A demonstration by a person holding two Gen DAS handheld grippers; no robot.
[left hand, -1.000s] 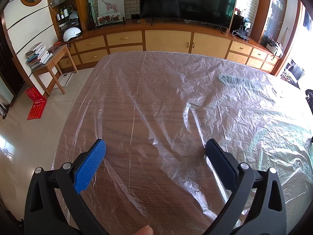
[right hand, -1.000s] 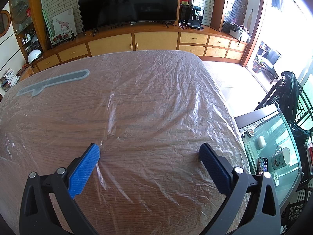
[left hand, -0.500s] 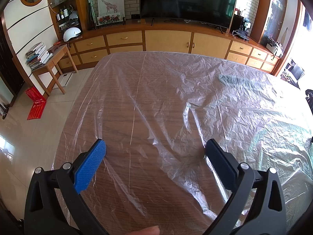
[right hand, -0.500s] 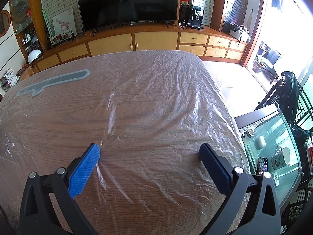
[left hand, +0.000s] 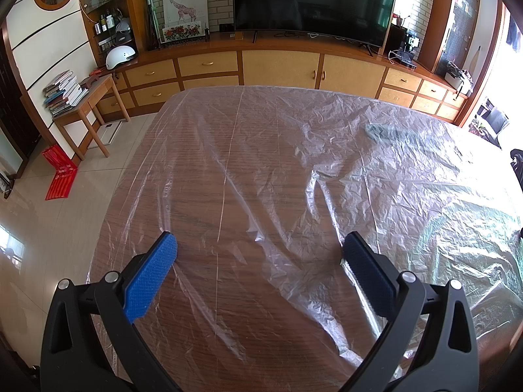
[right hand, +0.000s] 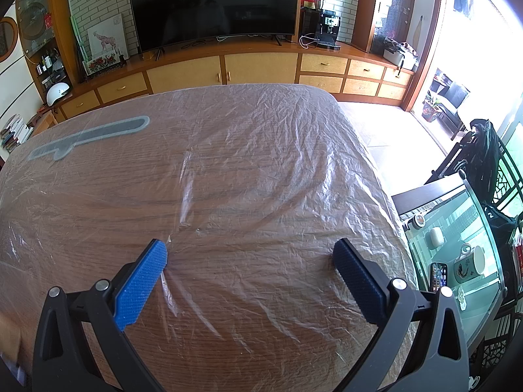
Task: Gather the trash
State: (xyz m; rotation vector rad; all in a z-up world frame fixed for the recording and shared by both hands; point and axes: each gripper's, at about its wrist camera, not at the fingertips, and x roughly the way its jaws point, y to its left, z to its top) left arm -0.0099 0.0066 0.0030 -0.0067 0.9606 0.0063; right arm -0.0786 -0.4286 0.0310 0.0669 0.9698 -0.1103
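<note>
A wooden table (left hand: 209, 215) is covered by a thin, crinkled clear plastic sheet (left hand: 376, 176); the sheet also shows in the right wrist view (right hand: 278, 170). A grey-blue printed strip on the sheet lies at the far right in the left wrist view (left hand: 389, 132) and at the far left in the right wrist view (right hand: 91, 137). My left gripper (left hand: 258, 245) is open and empty just above the sheet. My right gripper (right hand: 250, 253) is open and empty above the sheet near the table's right edge. No loose trash item is visible.
A long wooden cabinet (left hand: 278, 65) with a TV (left hand: 310, 0) stands beyond the table. A side table with books (left hand: 65, 93) and a red object on the floor (left hand: 60, 173) are at left. A glass table (right hand: 457, 254) with a mug and phone stands at right.
A fingertip seen at the bottom edge of the left wrist view is gone now. Both grippers have stayed put and open.
</note>
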